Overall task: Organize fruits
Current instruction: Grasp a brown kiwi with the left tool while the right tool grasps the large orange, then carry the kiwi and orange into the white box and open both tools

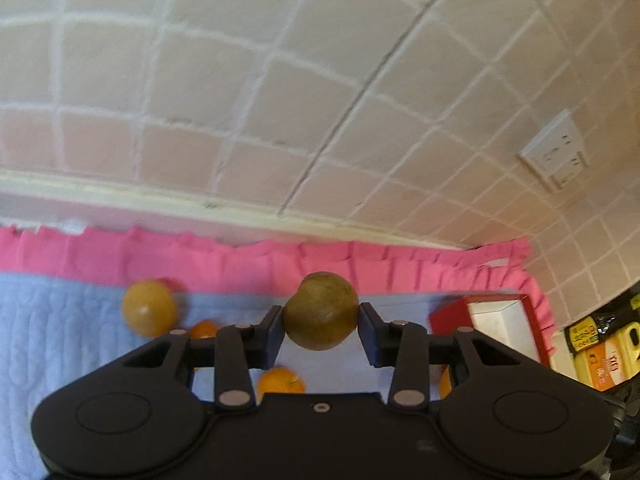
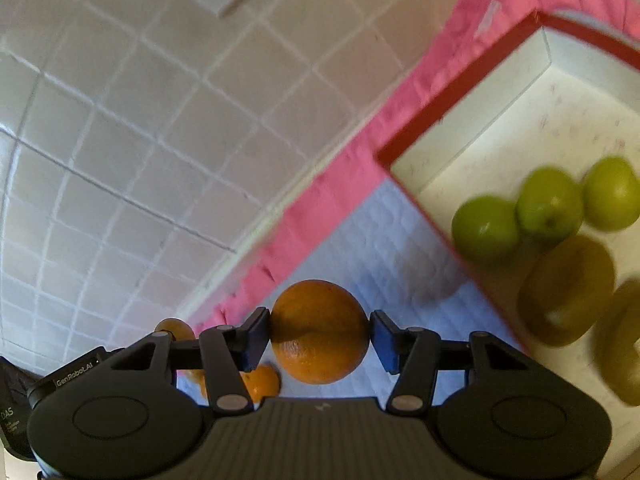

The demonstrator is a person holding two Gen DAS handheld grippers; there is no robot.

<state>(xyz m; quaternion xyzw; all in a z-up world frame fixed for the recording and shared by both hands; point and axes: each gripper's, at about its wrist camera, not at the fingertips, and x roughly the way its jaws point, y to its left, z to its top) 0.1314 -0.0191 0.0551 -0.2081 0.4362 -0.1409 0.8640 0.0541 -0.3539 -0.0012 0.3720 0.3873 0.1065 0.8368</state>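
Gripping a kiwi (image 1: 321, 311), the left gripper (image 1: 321, 318) has its jaws clenched on the brown fruit's two sides, holding it clear above the pale quilted mat (image 1: 60, 328) on the desk. Left of the jaws, a yellow-orange fruit (image 1: 149, 307) sits on the mat near the pink frilled border (image 1: 248, 264). Below and left of the jaws, a small mandarin (image 1: 204, 329) is half hidden by the gripper body; another mandarin (image 1: 280, 383) lies just under the jaws. Right of the jaws, a red-rimmed white box (image 1: 496, 316) stands on the mat. Tiled wall (image 1: 240, 80) behind, wall socket (image 1: 554, 151) far right.

Right gripper (image 2: 320, 334): jaws closed on an orange (image 2: 320, 332), pads pressing both sides, fruit held above the mat (image 2: 384, 248). Lower left of these jaws, two mandarins (image 2: 262, 382) lie on the mat, partly hidden by the fingers; one more orange-coloured fruit (image 2: 174, 328) peeks out further left. Right of the jaws, the red-rimmed box (image 2: 472, 152) holds three green apples (image 2: 550, 204) in a touching row, and below them two blurred olive-brown fruits (image 2: 568, 288), probably kiwis, too smeared to be sure.
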